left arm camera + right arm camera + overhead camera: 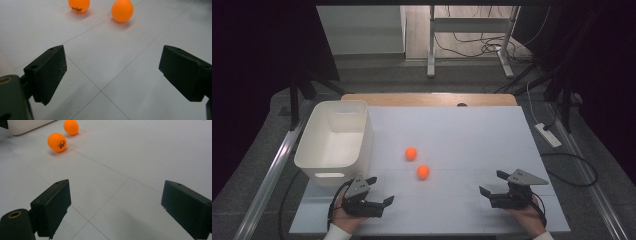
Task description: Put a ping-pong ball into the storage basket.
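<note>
Left gripper [380,190] sits at the table's [472,130] near edge toward the left corner, jaws wide apart, nothing between them. Right gripper [493,183] sits at the near edge toward the right corner, jaws also spread, empty. Two orange balls near table centre, apart: far ball [411,153], near ball [423,172]. White bin [334,140] along the left edge, nothing visible inside it.
</note>
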`<state>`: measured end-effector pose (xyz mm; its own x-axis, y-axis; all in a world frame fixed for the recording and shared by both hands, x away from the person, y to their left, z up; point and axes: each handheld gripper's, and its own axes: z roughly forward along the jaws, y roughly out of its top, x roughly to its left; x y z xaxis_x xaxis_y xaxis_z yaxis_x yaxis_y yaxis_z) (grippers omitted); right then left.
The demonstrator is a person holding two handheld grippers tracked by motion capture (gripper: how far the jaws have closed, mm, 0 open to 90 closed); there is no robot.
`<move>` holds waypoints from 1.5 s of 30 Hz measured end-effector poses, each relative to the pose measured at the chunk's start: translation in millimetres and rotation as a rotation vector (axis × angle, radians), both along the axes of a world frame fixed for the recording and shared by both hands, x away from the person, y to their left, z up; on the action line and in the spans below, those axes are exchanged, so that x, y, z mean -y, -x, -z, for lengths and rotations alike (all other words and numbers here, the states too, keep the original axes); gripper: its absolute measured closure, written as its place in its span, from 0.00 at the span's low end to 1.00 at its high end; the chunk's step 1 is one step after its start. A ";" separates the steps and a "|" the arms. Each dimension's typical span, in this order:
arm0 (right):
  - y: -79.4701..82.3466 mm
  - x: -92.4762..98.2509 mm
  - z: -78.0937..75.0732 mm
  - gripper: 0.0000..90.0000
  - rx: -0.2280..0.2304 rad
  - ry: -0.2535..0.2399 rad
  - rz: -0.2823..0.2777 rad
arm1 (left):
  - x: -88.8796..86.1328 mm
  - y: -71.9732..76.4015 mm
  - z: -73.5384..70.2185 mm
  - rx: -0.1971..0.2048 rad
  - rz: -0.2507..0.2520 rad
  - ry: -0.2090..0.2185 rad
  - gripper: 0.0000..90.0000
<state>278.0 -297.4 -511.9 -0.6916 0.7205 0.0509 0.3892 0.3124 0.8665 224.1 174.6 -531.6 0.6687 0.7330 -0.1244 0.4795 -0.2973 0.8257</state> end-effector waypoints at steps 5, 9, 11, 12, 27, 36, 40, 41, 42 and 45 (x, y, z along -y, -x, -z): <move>1.7 0.8 -0.8 0.10 -0.002 -0.012 -0.002 | 0.5 0.6 -0.4 0.002 -0.003 0.001 0.10; 1.8 0.0 -0.6 0.10 -0.004 -0.012 -0.011 | 0.8 0.5 -0.5 0.002 -0.002 0.002 0.10; 1.6 -0.5 -0.4 0.10 -0.006 -0.007 -0.014 | 1.0 0.3 -0.4 0.001 -0.003 0.001 0.10; 1.6 -0.6 -0.3 0.10 -0.006 -0.006 -0.016 | 1.0 0.2 -0.4 0.001 -0.004 0.001 0.10; 1.5 -1.4 0.1 0.11 -0.009 -0.007 -0.021 | 0.0 0.0 -1.9 -0.003 -0.004 0.009 0.10; 2.0 -1.5 -0.3 0.11 -0.006 -0.012 -0.028 | 1.4 0.8 -6.2 0.004 -0.001 0.010 0.10; 2.0 -1.6 -0.2 0.11 -0.006 -0.011 -0.027 | 2.5 1.1 -9.2 0.011 0.004 0.010 0.10; 1.9 -1.6 -0.2 0.11 -0.007 -0.010 -0.028 | 2.7 1.0 -9.8 0.012 0.005 0.010 0.10; 1.9 -1.6 -0.1 0.11 -0.007 -0.010 -0.028 | 2.7 0.9 -10.7 0.013 0.006 0.009 0.10; 2.0 -1.7 -0.2 0.11 -0.005 -0.012 -0.031 | 2.9 0.7 -12.0 0.013 0.006 0.012 0.10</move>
